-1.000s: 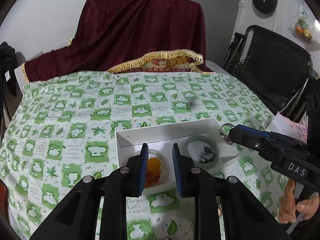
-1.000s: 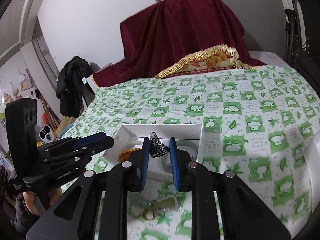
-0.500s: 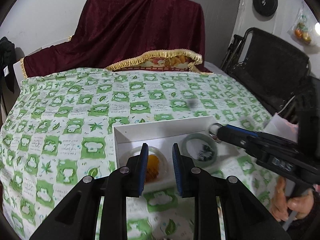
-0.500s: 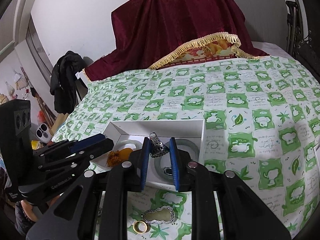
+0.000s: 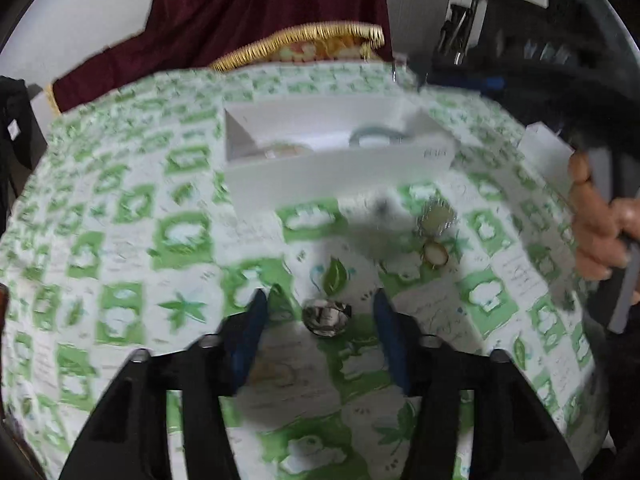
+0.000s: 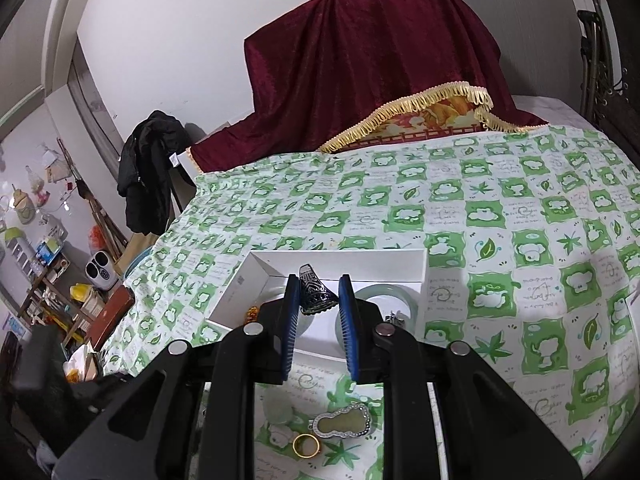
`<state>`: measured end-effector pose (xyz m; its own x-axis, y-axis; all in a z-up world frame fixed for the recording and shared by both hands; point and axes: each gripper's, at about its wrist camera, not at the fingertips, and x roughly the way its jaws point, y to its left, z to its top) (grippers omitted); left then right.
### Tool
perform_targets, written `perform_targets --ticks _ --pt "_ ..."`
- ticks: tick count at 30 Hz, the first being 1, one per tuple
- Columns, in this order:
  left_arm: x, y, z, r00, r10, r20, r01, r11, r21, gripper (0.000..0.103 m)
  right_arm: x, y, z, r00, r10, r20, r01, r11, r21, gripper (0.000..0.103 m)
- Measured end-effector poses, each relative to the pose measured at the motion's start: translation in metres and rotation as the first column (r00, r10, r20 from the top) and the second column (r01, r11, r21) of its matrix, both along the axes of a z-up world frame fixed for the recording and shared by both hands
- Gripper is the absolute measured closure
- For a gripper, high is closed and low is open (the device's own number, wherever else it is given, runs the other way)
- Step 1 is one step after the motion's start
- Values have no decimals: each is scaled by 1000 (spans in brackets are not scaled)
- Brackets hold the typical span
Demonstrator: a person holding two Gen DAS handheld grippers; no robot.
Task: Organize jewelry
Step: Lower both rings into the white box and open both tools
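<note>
Both grippers mid-sort, one loaded and one lining up

Left wrist view: left gripper (image 5: 320, 312) has its fingers spread wide around a small silver ring (image 5: 326, 316) on the green-and-white checked tablecloth (image 5: 120, 240), probably setting up a pinch (blurry). Right wrist view: right gripper (image 6: 319, 300) is clamped on a dark filigree cone-shaped ornament (image 6: 314, 290), poised over the shallow white cardboard box (image 6: 256, 284), probably to drop it in.

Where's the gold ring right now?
Right wrist view, bottom centre: the gold ring lies on the tablecloth, just left-below the gourd pendant, outside the white box.
</note>
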<state>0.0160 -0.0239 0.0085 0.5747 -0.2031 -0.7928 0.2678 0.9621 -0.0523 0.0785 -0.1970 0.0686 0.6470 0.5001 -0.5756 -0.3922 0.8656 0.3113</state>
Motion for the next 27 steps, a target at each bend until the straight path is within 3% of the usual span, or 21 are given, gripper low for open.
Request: perform_targets --ticks 2,3,8,14,18,22,27 --pt "-4 -4 0 1000 -15 24 14 1000 21 76 -1 0 1 1000 -3 -1 3 1000 6 84" --pt "-5 -3 1 1000 -25 18 25 1000 1 79 -1 -1 1 1000 -4 0 4 1000 8 84" --pt "-7 3 14 998 -1 60 3 999 -32 79 -1 -5 3 1000 -13 1 13 1000 21 84" --pt "11 6 62 985 13 170 -3 998 -58 79 -2 -8 5 1000 -20 9 20 1000 23 84" --pt "43 11 93 969 44 243 -27 997 -73 79 1 -8 9 999 -29 14 28 999 24 84" --pt "76 12 103 965 68 254 -46 995 -94 79 7 -9 13 999 -38 17 38 999 26 84" --pt "101 11 96 969 87 229 -59 991 -124 79 17 -8 16 999 -50 19 49 999 20 84"
